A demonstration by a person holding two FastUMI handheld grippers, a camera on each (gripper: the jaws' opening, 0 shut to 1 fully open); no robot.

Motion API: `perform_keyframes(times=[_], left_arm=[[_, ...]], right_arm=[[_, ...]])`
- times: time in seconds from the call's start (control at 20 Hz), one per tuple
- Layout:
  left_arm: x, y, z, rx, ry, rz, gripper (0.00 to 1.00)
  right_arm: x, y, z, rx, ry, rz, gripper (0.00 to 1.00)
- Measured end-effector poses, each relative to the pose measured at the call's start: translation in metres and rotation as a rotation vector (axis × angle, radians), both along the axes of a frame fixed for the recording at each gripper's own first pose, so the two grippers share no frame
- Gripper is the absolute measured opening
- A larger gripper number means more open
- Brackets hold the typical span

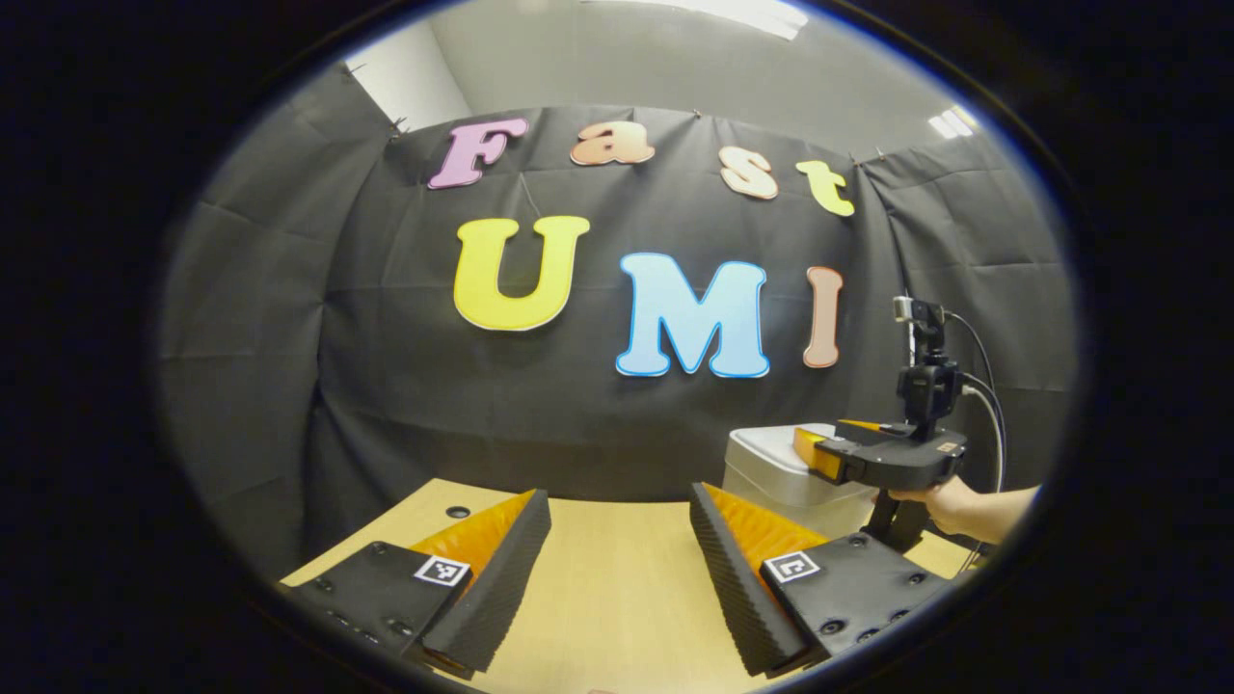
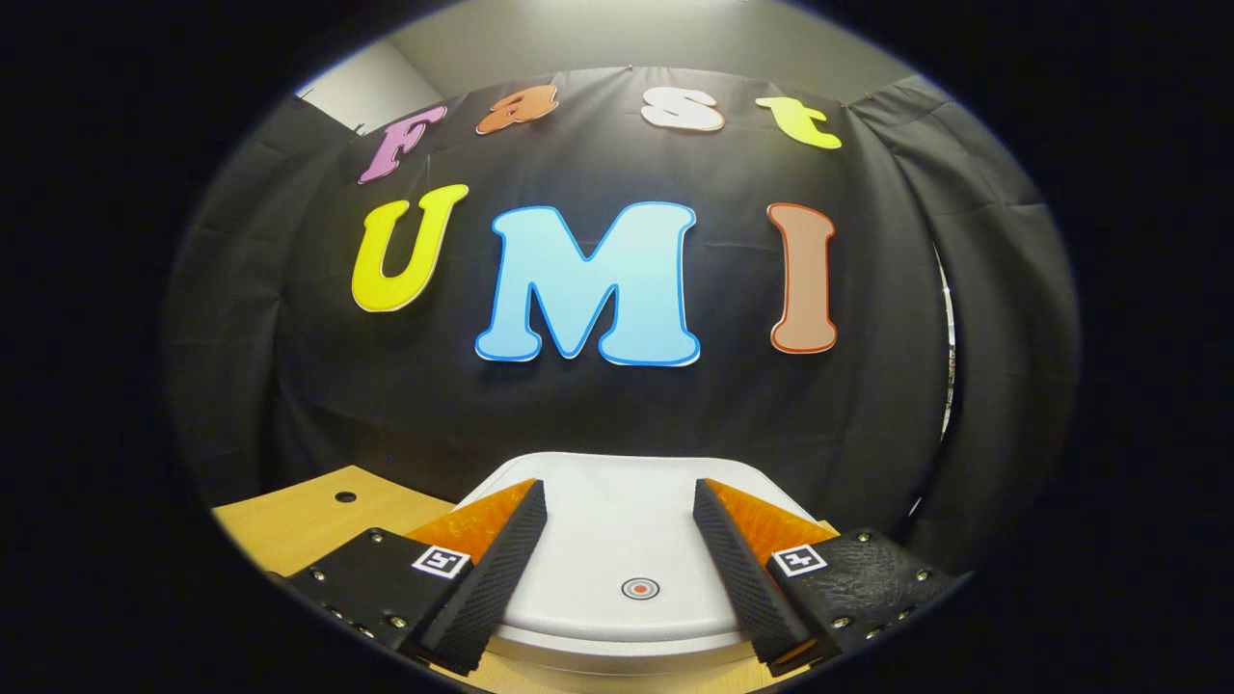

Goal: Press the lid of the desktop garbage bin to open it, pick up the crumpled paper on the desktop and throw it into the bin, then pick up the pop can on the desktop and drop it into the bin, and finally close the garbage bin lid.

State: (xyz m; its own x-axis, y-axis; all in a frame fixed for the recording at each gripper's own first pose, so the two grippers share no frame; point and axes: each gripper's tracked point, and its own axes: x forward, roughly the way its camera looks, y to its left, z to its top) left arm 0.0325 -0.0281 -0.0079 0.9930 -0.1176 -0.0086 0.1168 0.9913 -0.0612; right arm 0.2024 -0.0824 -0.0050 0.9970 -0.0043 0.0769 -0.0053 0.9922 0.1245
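Bench: pale wood bench (image 1: pixel 617 569) in front of the black cloth wall, a small dark hole (image 1: pixel 458 512) near its far left edge.
Bin: white garbage bin (image 1: pixel 783 472) at the far right of the bench, lid (image 2: pixel 617 540) down (a small round mark (image 2: pixel 640 587) near its front edge).
Left hand-held gripper (image 1: pixel 617 569): fingers apart over bare bench.
Right hand-held gripper (image 2: pixel 617 569): fingers apart, just above the lid, held by a hand (image 1: pixel 950 504).

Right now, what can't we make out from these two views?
- Whether the bin lid latch is pressed: right gripper view, contact not visible.
- Bin front and right side: left gripper view, hidden by the right gripper and left gripper finger.
- Desk near edge: cut off by the image edge.
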Motion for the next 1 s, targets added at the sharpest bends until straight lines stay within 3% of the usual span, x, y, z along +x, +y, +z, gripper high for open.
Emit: perform_keyframes(times=[0.45,1.0], left_arm=[[0.004,0.001,0.0,-0.011,0.005,0.01,0.95],[-0.025,-0.001,0.012,-0.01,-0.014,0.066,0.94]], right_arm=[[0.001,0.001,-0.004,0.021,-0.004,-0.006,1.0],[-0.006,0.0,-0.002,0.064,0.058,-0.038,0.99]])
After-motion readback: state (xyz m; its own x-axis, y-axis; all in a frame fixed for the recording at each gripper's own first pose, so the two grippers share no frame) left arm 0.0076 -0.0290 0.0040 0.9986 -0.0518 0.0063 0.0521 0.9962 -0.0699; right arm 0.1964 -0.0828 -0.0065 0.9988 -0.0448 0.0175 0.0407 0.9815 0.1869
